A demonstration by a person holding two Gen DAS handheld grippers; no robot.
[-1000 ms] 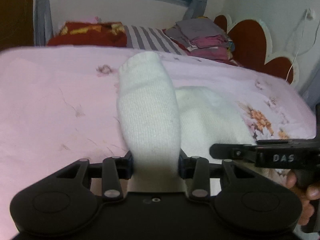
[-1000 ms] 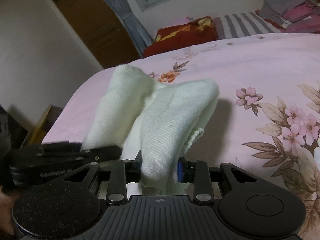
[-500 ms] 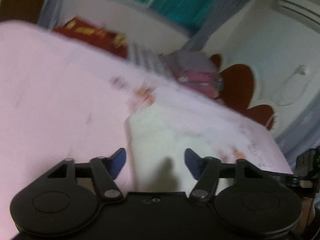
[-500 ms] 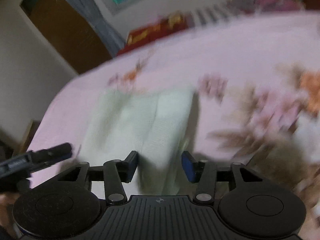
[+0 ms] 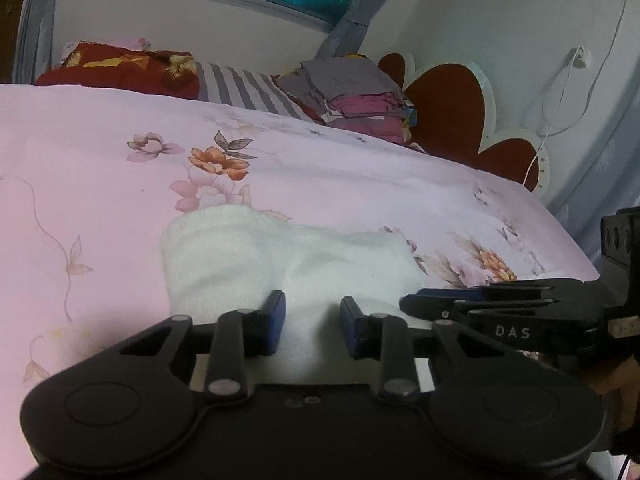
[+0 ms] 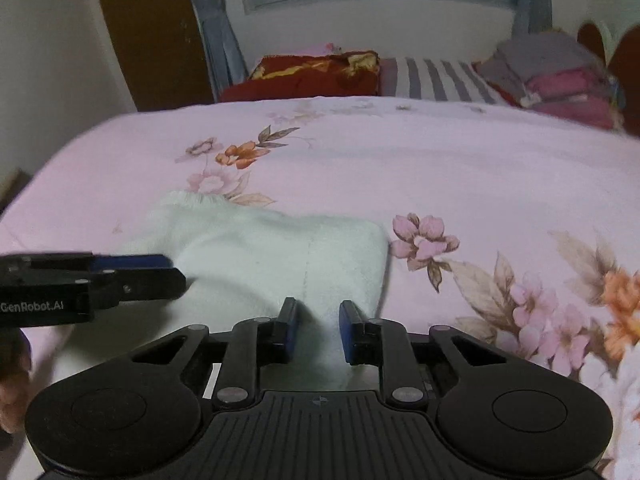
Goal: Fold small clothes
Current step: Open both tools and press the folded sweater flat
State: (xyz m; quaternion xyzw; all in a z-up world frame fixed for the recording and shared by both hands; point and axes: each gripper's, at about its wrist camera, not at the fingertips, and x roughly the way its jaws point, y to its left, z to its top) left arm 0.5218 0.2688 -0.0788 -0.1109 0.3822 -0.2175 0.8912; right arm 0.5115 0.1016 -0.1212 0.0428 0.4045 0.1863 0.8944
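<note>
A small white knit garment (image 5: pixel 288 264) lies flat on the pink floral bedsheet (image 5: pixel 100 184), seen also in the right wrist view (image 6: pixel 264 256). My left gripper (image 5: pixel 312 322) is open at the garment's near edge, with cloth lying between its blue pads but not pinched. My right gripper (image 6: pixel 318 330) is open over the garment's near right part, cloth between its pads. Each gripper shows side-on in the other's view: the right one (image 5: pixel 480 304) and the left one (image 6: pixel 120 276).
A stack of folded grey and pink clothes (image 5: pixel 360 96) sits at the head of the bed beside a striped pillow (image 5: pixel 248 92) and a red blanket (image 5: pixel 120 72). A red scalloped headboard (image 5: pixel 452 120) and wall stand at the right.
Both grippers held the garment's parts up one second ago. They have since laid it flat on the sheet and opened, and stay low at its near edge.
</note>
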